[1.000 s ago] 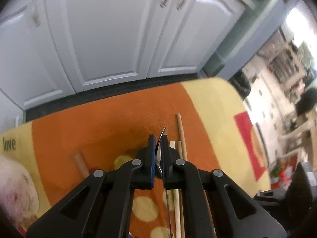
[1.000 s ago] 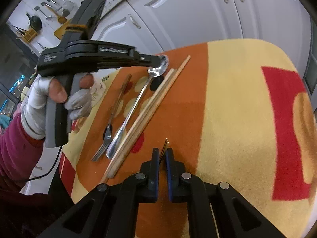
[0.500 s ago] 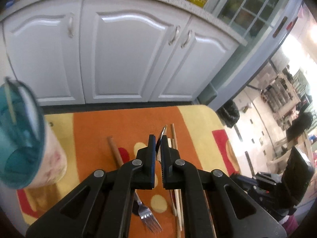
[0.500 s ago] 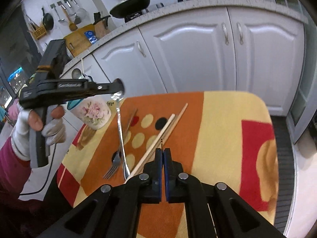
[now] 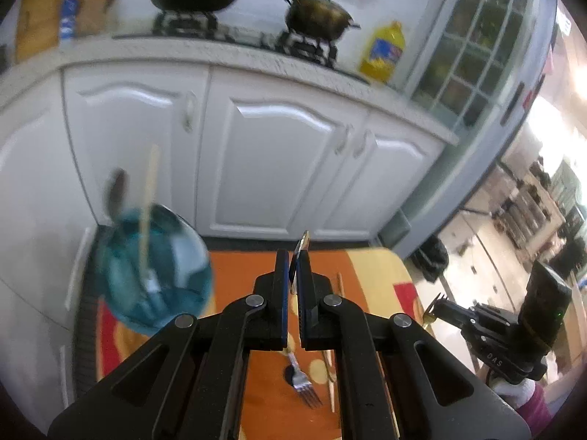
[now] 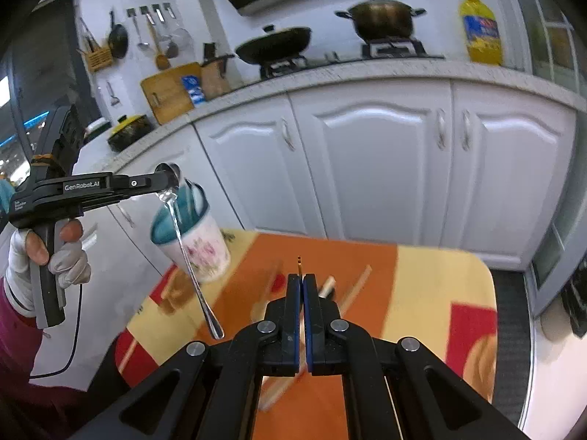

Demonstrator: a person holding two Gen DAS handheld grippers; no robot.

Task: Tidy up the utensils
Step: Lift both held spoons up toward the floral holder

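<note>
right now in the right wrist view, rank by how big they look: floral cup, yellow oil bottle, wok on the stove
1. floral cup, nearest the camera, which inflates it
2. wok
3. yellow oil bottle, though wok and bottle look close

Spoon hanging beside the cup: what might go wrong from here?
The left tool pinches the spoon only by its bowl, handle dangling; it may swing or slip out. The cup already holds a chopstick and seems to stand near the table edge; a misaimed handle might knock it.
</note>
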